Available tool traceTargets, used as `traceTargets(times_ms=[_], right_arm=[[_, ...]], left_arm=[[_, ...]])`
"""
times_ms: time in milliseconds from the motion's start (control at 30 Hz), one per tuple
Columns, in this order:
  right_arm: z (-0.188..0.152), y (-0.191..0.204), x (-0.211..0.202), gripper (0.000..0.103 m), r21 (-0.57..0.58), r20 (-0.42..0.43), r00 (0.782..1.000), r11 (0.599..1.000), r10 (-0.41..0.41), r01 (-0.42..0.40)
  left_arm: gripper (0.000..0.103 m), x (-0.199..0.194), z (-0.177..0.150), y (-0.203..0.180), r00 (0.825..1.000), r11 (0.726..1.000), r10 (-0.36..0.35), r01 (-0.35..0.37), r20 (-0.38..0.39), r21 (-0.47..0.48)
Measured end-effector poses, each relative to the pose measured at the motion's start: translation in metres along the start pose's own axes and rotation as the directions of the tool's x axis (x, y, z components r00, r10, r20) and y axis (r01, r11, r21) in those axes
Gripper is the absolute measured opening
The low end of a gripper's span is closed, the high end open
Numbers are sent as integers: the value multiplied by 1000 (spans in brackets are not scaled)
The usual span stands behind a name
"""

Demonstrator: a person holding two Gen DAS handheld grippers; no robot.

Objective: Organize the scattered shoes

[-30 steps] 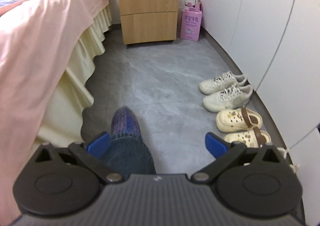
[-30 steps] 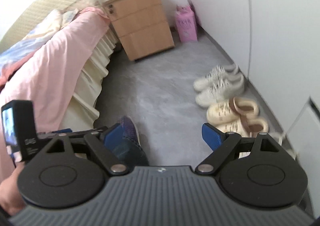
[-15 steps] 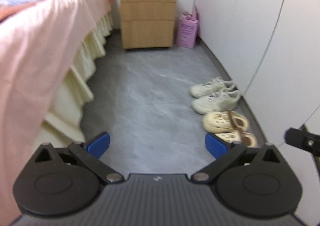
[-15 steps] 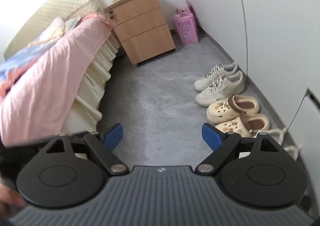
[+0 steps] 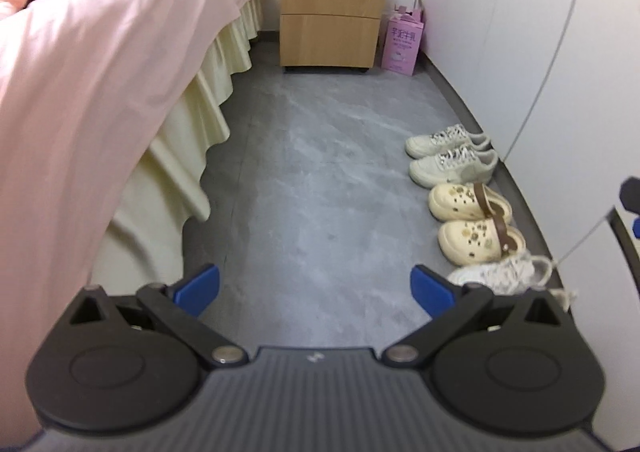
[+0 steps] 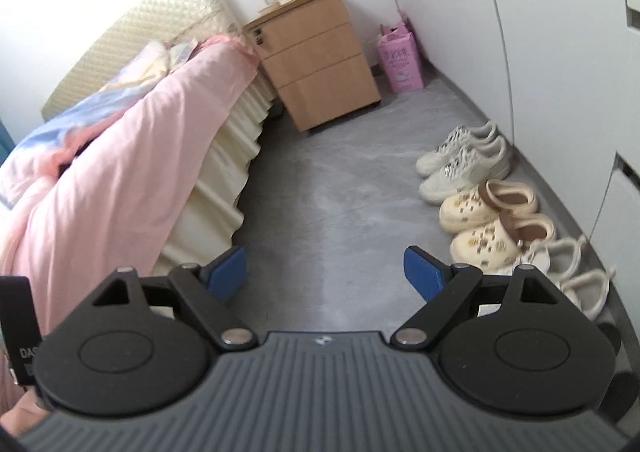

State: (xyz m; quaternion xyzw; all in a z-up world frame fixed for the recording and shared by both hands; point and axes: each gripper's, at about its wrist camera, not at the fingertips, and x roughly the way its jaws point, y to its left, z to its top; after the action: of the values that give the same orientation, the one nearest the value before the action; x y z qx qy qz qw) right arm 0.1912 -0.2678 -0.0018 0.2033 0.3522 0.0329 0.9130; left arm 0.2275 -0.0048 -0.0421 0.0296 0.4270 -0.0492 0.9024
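Along the wall at three o'clock, sneakers [image 5: 452,154], clogs [image 5: 474,220] and white shoes [image 6: 568,272] sit lined up; left gripper [image 5: 314,286] and right gripper [image 6: 326,266] hang open, empty; sorting looks finished, nothing needs grasping.

Three pairs of shoes lined up along the white cabinet wall.

Farthest: cream lace-up sneakers [image 5: 450,154], side by side, toes pointing left. Next: cream clogs [image 5: 474,220] with brown heel straps and small charms, upright, touching. Nearest: white lace-up sneakers [image 6: 568,272], partly hidden, laces loose. All on grey floor.
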Motion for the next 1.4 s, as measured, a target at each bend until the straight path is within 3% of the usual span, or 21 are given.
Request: traceTargets(times_ms=[133,367,467,700,967,1267,1400], right_arm=[[-32,8,-24,88,-50,4,999,998,-34,34],[-89,-6,-62,88,-3,5,995,995,-95,95],[-115,-13,-77,88,-61,-40,991,990,-126,124],[-130,-5,-94,88,-35,-10,991,990,-137,136],[-146,4,-113,88,-1,30,989,989,-147,147],[-159,8,-117,88,4,68,982,984,-179,179],[-161,13,-122,88,-16,90,987,991,-130,132]], left_arm=[[103,-16,-33,5,1000,1000,2,-2,-12,8],[103,-50,-86,-3,1000,999,-16,16,2,28],[103,-62,-101,-6,999,998,-43,42,4,48],[103,-85,-113,-9,995,996,-64,59,74,70],[103,-101,-140,-13,996,992,-62,54,68,110],[103,-118,-135,-2,987,994,-98,91,128,59],[103,-109,-136,2,990,996,-84,82,109,20]])
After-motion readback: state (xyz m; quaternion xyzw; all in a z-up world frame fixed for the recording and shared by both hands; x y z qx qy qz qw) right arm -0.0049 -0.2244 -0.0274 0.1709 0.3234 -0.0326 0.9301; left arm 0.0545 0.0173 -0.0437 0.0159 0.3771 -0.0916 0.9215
